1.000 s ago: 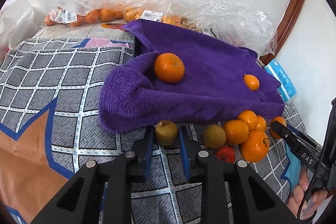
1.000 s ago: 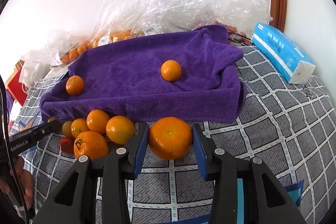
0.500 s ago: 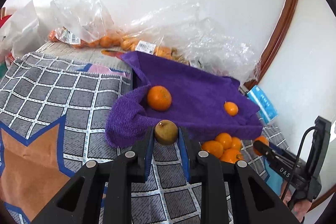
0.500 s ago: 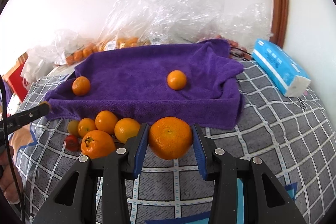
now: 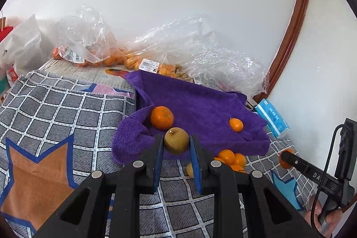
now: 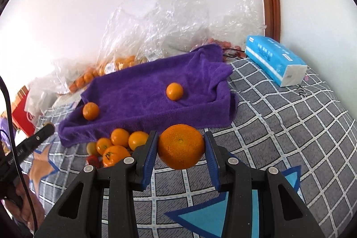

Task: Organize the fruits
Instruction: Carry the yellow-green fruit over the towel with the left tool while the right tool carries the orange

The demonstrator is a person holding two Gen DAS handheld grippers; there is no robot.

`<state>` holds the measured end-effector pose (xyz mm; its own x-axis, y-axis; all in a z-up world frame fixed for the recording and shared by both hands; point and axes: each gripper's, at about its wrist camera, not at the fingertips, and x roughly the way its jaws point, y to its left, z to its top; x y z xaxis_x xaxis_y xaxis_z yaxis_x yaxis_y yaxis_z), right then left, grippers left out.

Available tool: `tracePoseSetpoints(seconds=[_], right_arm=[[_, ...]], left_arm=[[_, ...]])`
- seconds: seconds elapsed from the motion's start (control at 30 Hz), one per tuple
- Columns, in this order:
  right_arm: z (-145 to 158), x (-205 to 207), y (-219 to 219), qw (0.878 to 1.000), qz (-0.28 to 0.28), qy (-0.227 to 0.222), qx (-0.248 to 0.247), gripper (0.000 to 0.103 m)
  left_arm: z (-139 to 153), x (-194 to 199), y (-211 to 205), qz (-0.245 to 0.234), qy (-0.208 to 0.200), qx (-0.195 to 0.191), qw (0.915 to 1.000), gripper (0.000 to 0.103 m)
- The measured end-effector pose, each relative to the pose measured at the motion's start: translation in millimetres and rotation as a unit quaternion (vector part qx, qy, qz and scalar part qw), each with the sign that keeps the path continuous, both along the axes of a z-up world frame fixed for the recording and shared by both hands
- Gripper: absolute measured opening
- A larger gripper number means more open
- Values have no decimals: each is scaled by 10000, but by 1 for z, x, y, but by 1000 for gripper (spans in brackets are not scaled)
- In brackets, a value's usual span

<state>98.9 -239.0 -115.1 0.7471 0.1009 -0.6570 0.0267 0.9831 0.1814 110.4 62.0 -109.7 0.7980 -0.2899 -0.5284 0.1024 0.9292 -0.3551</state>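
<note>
Both fruits lifted clear since before: left fingers [image 5: 176, 150] grip brown fruit [image 5: 176, 140], right fingers [image 6: 179, 150] grip orange [image 6: 181, 146]. I'd carry level toward towel [image 6: 142, 99], 12 o'clock.

Both units same build: left gripper [image 5: 176, 165] and right gripper [image 6: 179, 160] have matte black plastic frames with triangular cutouts, blue pads [image 6: 149, 160] lining the fingers, four round silver screws [image 5: 138, 163] each. Seen side-on: black handle, white lettering partly legible, thin black cable [image 5: 328, 160] looping off the back.
</note>
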Motion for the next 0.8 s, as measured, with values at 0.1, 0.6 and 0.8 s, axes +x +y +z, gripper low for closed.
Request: tracePoseSetpoints(seconds=[0.1,0.6,0.8], right_arm=[[11,1,-2,9999,-52,-53,-70,41],[36,38,6,9998,13,-171,-47,41],[39,55,14,9997,81,-225,-64,41]], left_arm=[[11,0,5,-34,123,-157,9998,22],[69,31,4,261,18,421,9988,22],[68,51,8,221,87,134,9996,22]])
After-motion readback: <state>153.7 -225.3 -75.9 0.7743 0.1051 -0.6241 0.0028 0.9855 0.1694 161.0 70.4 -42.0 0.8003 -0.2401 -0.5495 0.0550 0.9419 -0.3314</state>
